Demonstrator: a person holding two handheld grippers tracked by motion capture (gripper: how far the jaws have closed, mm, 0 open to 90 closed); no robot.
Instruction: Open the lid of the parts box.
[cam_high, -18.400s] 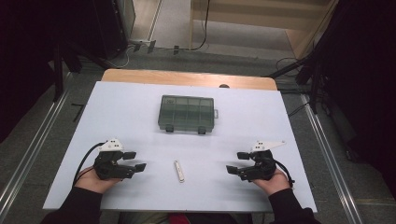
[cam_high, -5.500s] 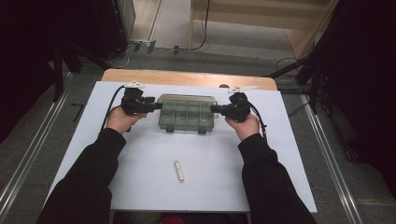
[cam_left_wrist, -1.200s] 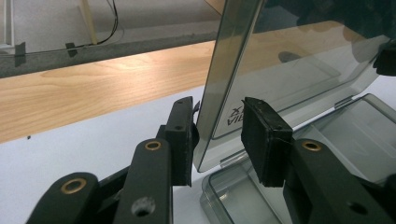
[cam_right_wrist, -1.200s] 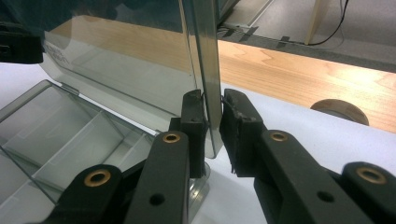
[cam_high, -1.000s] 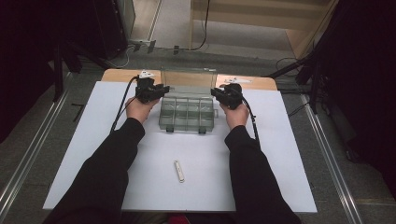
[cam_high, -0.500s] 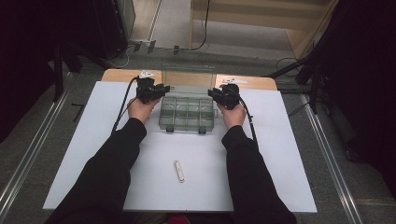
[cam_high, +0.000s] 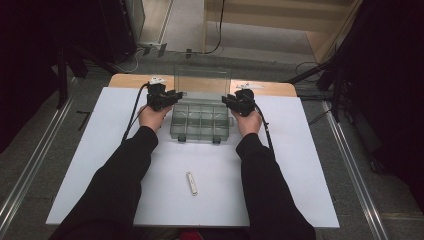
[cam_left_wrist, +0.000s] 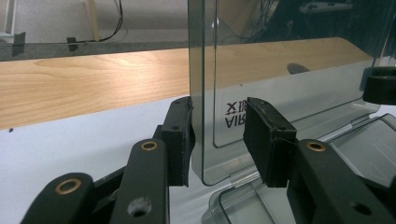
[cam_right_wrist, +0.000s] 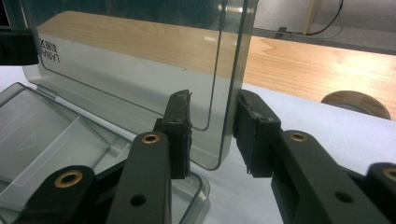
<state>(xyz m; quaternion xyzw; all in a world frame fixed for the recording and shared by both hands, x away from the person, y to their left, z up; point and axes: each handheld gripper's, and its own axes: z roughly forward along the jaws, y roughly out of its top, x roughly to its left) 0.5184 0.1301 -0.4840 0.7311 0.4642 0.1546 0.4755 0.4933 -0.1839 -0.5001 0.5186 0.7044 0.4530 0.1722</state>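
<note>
Standing upright, clear lid (cam_high: 201, 79) of the compartment organizer box (cam_high: 201, 121) at the desk's (cam_high: 90, 145) far middle; left tool (cam_high: 167, 97) and right tool (cam_high: 231, 101) each straddle a side edge, jaws parted with a gap showing, not clamped; likely steadying the lid so it won't drop; small white stick (cam_high: 191, 183) lies near the front, untouched.
</note>
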